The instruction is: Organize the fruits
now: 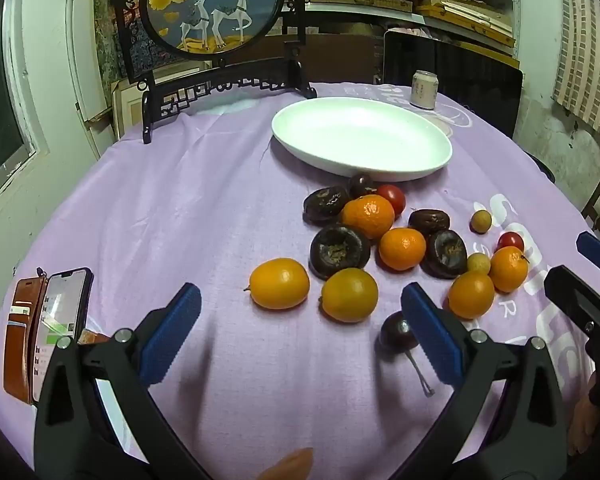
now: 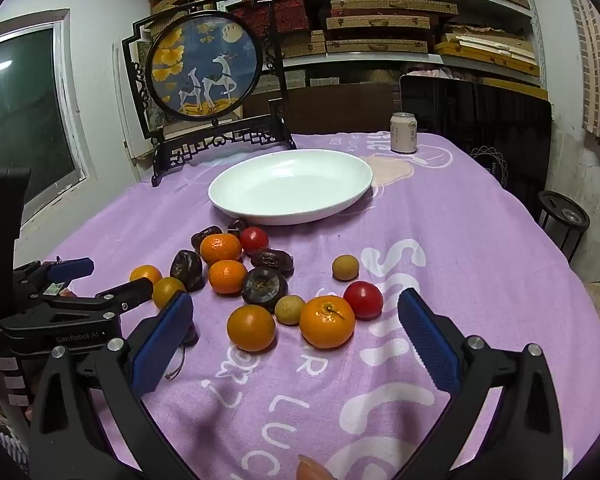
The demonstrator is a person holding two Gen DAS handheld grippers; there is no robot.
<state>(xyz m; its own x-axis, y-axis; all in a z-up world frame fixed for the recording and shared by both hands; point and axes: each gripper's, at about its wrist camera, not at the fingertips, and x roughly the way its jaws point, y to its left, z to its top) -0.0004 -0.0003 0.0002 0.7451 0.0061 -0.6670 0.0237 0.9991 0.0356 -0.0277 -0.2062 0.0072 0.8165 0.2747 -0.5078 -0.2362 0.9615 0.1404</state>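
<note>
On a lilac cloth [image 1: 180, 200], the left gripper [image 1: 300, 336] gapes over glossy round kumquats [image 1: 279, 283]; wrinkled dark dried fruits [image 1: 339, 250] and dimpled mandarins [image 2: 327, 321] cluster before a smooth, empty white oval dish [image 2: 292, 184]; the right gripper [image 2: 296, 336] likewise spread wide

Ahead of my jaws I see shelves [image 2: 400, 20] of flat boxes; a window [image 2: 28, 120] in the white wall to their left.
</note>
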